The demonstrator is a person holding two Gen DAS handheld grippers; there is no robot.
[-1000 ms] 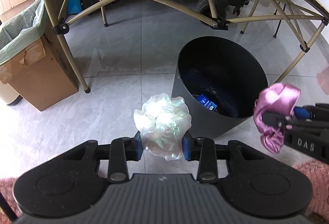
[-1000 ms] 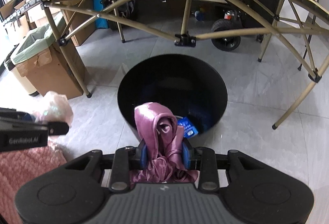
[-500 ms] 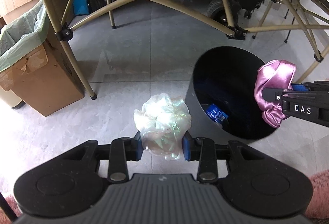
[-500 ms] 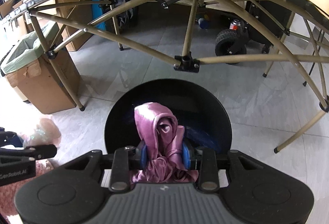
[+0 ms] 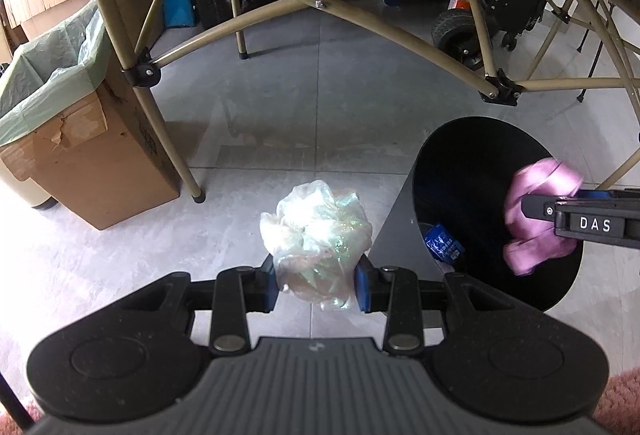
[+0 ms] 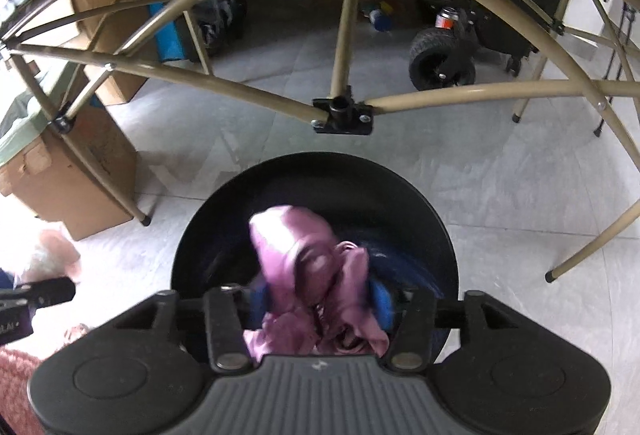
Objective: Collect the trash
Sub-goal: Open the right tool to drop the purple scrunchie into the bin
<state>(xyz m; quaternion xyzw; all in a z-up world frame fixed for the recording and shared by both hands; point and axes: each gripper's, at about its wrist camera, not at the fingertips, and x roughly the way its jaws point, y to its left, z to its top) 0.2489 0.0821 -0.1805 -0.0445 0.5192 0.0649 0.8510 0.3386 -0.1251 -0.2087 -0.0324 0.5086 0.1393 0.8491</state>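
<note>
My left gripper [image 5: 316, 289] is shut on a crumpled, iridescent plastic wad [image 5: 316, 231], held over the floor just left of the black trash bin [image 5: 400, 235]. My right gripper [image 6: 318, 301] hangs over the bin's mouth [image 6: 320, 187], and its jaws are opening. A purple satin cloth [image 6: 296, 255] sits loose and blurred between the blue pads. In the left wrist view the same cloth [image 5: 532, 191] shows beside the right gripper's finger above the bin. A blue wrapper [image 5: 442, 241] lies inside the bin.
A cardboard box with a green liner [image 5: 80, 155] stands at left. Tan folding-frame tubes [image 5: 172, 151] cross overhead, with a leg on the floor near the box. A wheeled cart [image 5: 460, 31] is at the back. A pink rug [image 6: 16, 375] lies at lower left.
The right gripper moved out over the bin and its pads have spread, loosening the purple cloth. The left gripper shifted left of the bin, still holding the wad.
</note>
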